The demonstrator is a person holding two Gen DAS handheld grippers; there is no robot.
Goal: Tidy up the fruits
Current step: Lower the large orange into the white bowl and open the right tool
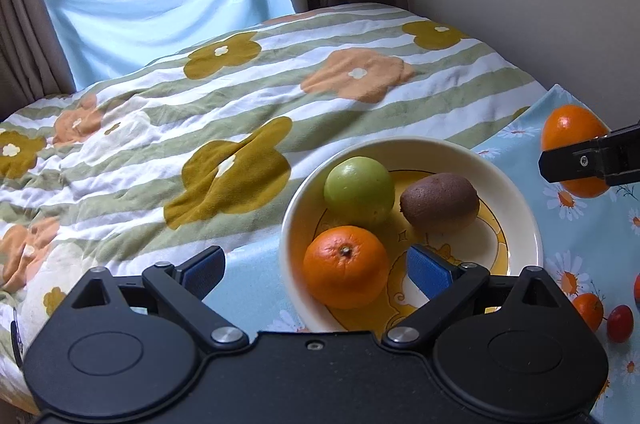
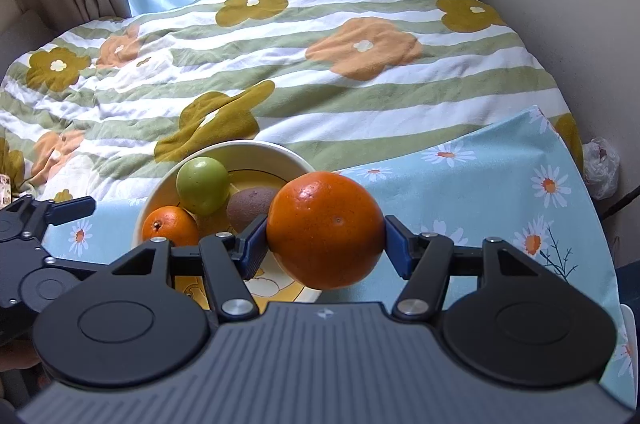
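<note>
the left gripper (image 1: 316, 270) has its jaws wide apart around the small orange (image 1: 346, 267) in the bowl (image 1: 524, 224) – the right gripper (image 2: 325, 248), clamped on the big orange (image 2: 325, 230), needs lowering into it – 3 fruits are in.

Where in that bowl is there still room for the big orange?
The bowl is bare on its near right, between the kiwi and small orange. Its far left is crowded by the green apple.

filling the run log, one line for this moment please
left gripper: open over bowl | right gripper: holding large orange | bowl: three fruits
</note>
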